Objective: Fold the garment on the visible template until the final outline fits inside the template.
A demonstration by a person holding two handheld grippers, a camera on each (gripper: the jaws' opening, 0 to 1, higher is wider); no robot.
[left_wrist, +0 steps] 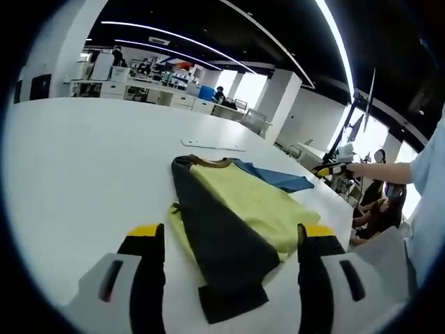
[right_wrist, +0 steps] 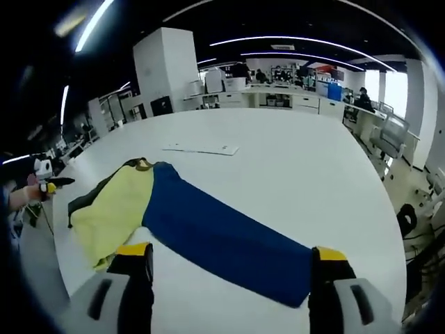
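Right, taking the scene line by line
Garment: the garment (left_wrist: 236, 216) lies flat on the white table (left_wrist: 76, 174), straight ahead of my left gripper (left_wrist: 233, 275) and partly between its jaws
Black sleeve: the black sleeve (left_wrist: 222, 250) runs away from my left fingers (left_wrist: 147, 268) toward the collar, its cuff end lying nearest me, in the gap between the two tips
Blue sleeve: in the right gripper view the blue sleeve (right_wrist: 222, 236) stretches slantwise ahead of my right gripper (right_wrist: 229, 278), its free end just by the right-hand finger (right_wrist: 327, 278)
Yellow body: the yellow body (right_wrist: 115, 205) sits beyond and to the left of my right jaws
Left jaws: spread wide, nothing held
Right jaws: spread wide, nothing held
Nearer hand: I judge the left is nearer the black cuff and the right nearer the blue end, so each sleeve falls to its own side
Long axis: both sleeves lie lengthwise away from the tips, so I expect a fold inward toward the body
Template: a thin flat sheet (left_wrist: 212, 145) lies beyond the collar, well apart from both grippers; I cannot tell if it is the template
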